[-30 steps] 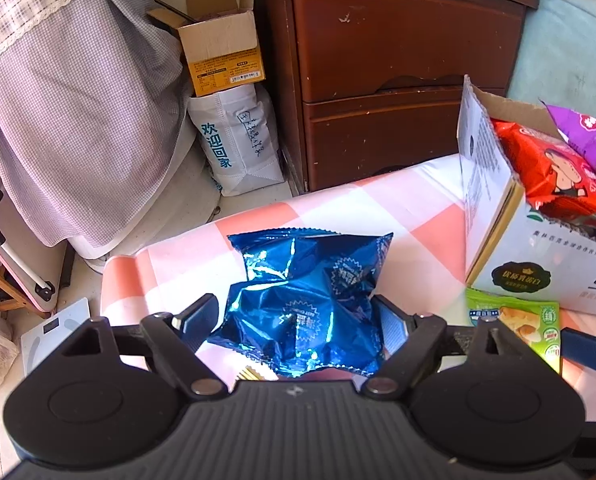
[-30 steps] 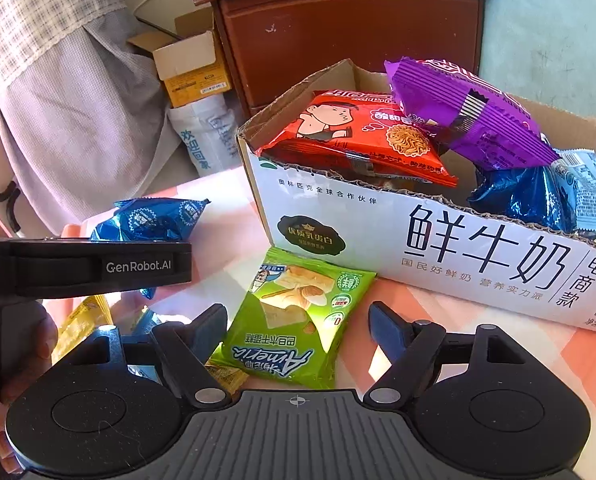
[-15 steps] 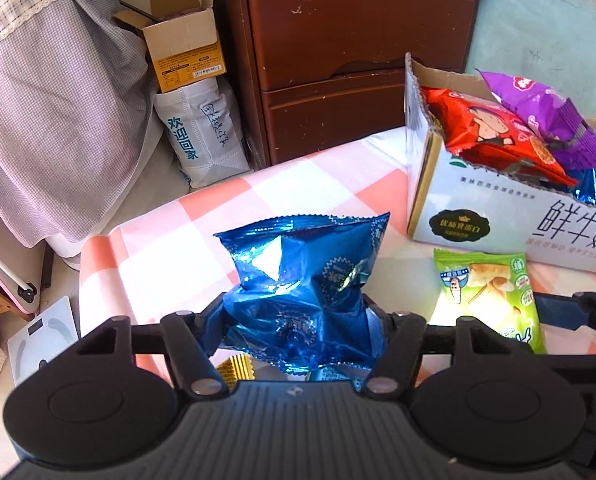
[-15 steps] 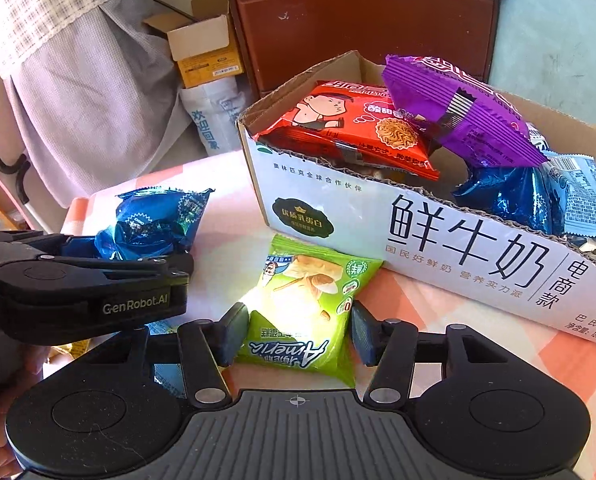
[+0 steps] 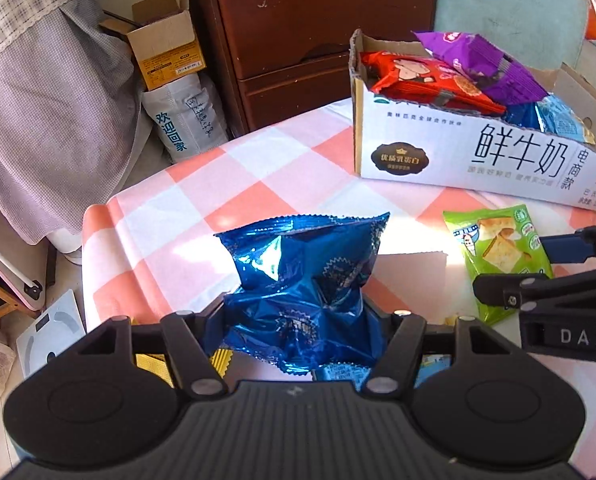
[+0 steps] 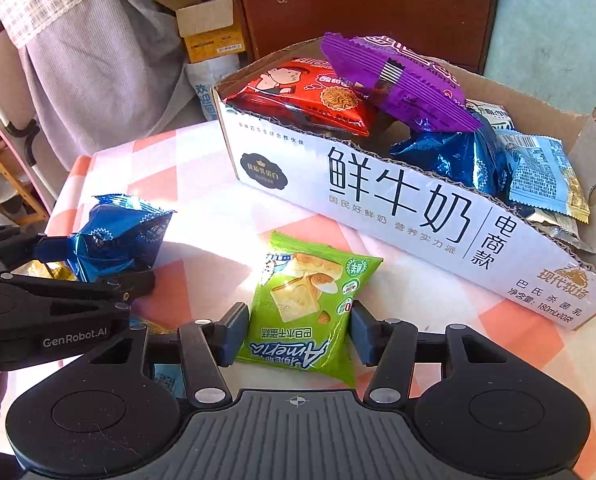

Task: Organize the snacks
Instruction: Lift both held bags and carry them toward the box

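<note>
Far left of the left gripper, on the floor: a white sack with blue characters 欢迎回家, topped by an open yellow-labelled carton. Clamped between the left gripper's pads: a crumpled blue bag, squeezed at its lower half, lifted off the pink-and-white checked cloth. Seen from the right wrist, "GenRobot.AI" printed in white on that gripper's side. Under it, glimpsed only: a yellow pack and a light-blue pack.

Right of that, pinched between the right gripper's blue pads: a green pack, held by its near end, reading "Amerla" or close to it upside down, with cracker pictures; its far end at or just above the cloth, cannot tell which.

Beyond and to the right of both grippers: a white box printed 鲜牛奶 in large strokes, then 电商款, smaller 国民好鲜奶 营养实力派, and 现代牧场 at its right end. Inside it, left to right: a red noodle bag with a cartoon boy, a purple bag lying over it, another blue bag, a pale-blue pack with a barcode.
</note>
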{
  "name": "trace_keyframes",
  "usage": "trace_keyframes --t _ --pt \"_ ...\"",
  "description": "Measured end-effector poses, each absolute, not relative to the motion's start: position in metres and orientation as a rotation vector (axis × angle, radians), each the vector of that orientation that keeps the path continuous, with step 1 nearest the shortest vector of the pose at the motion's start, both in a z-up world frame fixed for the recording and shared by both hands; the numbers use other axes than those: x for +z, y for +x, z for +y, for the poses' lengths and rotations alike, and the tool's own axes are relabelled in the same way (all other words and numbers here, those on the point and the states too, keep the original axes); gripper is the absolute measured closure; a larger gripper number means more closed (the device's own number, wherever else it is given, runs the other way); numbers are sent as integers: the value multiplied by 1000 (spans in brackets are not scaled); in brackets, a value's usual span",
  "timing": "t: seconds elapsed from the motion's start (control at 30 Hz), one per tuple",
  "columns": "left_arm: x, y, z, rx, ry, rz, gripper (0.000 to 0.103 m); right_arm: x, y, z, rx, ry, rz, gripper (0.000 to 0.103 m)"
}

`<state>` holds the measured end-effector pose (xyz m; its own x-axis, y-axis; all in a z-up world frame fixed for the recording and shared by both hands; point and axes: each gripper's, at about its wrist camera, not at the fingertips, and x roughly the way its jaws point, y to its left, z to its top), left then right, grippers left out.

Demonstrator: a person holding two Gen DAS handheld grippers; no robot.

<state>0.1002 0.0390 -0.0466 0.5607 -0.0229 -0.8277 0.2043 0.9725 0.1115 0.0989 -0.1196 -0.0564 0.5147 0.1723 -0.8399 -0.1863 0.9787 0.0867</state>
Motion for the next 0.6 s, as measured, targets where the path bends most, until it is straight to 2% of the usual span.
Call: trace_keyframes --t 0.2,0.3,0.57,0.6 --pt "-38 87 25 -151 216 946 39 -52 89 -129 239 -27 1003 59" --pt "-35 85 20 -157 235 933 39 -54 90 -132 242 -15 1006 59" --pt "-23 90 26 -130 197 915 39 -55 97 -148 224 103 1031 51" --pt "-21 91 26 -124 195 912 39 -55 96 -146 225 93 1026 47"
